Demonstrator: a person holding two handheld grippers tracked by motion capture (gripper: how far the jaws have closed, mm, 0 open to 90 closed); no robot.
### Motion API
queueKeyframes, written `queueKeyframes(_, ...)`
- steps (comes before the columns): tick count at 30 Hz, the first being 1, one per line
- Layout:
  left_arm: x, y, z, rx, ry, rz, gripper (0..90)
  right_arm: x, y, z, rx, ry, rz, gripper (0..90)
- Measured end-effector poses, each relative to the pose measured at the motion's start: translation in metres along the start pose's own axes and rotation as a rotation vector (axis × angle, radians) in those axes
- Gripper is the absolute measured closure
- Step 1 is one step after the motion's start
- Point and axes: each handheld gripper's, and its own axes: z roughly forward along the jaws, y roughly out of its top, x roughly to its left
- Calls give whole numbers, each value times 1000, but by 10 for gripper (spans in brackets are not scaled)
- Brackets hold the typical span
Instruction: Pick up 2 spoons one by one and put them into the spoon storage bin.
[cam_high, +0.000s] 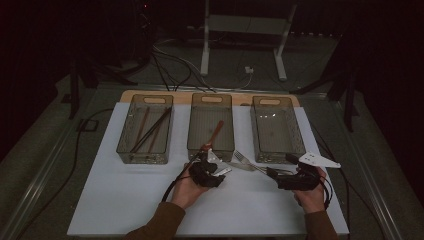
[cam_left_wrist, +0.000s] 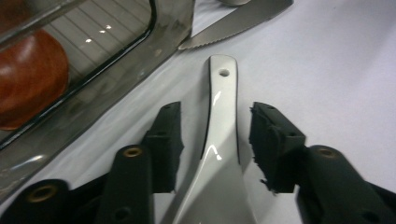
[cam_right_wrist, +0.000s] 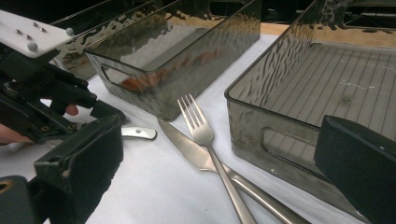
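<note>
Nearest the person, the left gripper (cam_high: 216, 167) sits low on the white mat (cam_high: 125, 200), jaws parted with a silver spoon handle (cam_left_wrist: 223, 116) lying between the pads, gaps showing on both sides, so nothing is clamped. The handle's holed tip points toward the middle bin (cam_high: 210, 145), stopping just short of its near wall. The right gripper (cam_high: 274, 174) hovers to the right of that bin, jaws spread wide and empty. Between the two grippers, a fork (cam_right_wrist: 205, 140) crosses over a knife (cam_right_wrist: 196, 156) on the mat, just in front of the gap between the middle bin and the right-hand bin (cam_high: 277, 131); the knife's serrated tip (cam_left_wrist: 233, 23) almost reaches the middle bin's corner. Inside that bin lies a wooden spoon (cam_high: 215, 134), its reddish bowl (cam_left_wrist: 28, 79) against the near wall. Left of it, the third bin (cam_high: 145, 127) holds dark chopsticks (cam_high: 150, 131). Open mat stretches left of the left gripper.
</note>
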Motion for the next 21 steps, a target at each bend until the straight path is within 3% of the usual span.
queueKeyframes(6, -1, 0, -2, 21, 25, 21, 732, 0, 0, 0, 3, -1, -3, 17)
queueKeyframes(10, -4, 1, -1, 32, 47, 39, 740, 0, 0, 1, 3, -1, -2, 17)
queueKeyframes(16, 0, 1, -3, 26, 21, 11, 749, 0, 0, 0, 2, -1, 2, 18)
queueKeyframes(19, 2, 1, -7, 6, 31, -2, 790, -1, 0, 0, 1, -1, 1, 18)
queueKeyframes(20, 5, 1, -10, -2, 4, -23, 857, -1, 0, 0, 1, -1, 1, 18)
queueKeyframes(21, 6, 1, -10, 5, -15, -17, 865, -1, 0, 0, 1, -1, 0, 18)
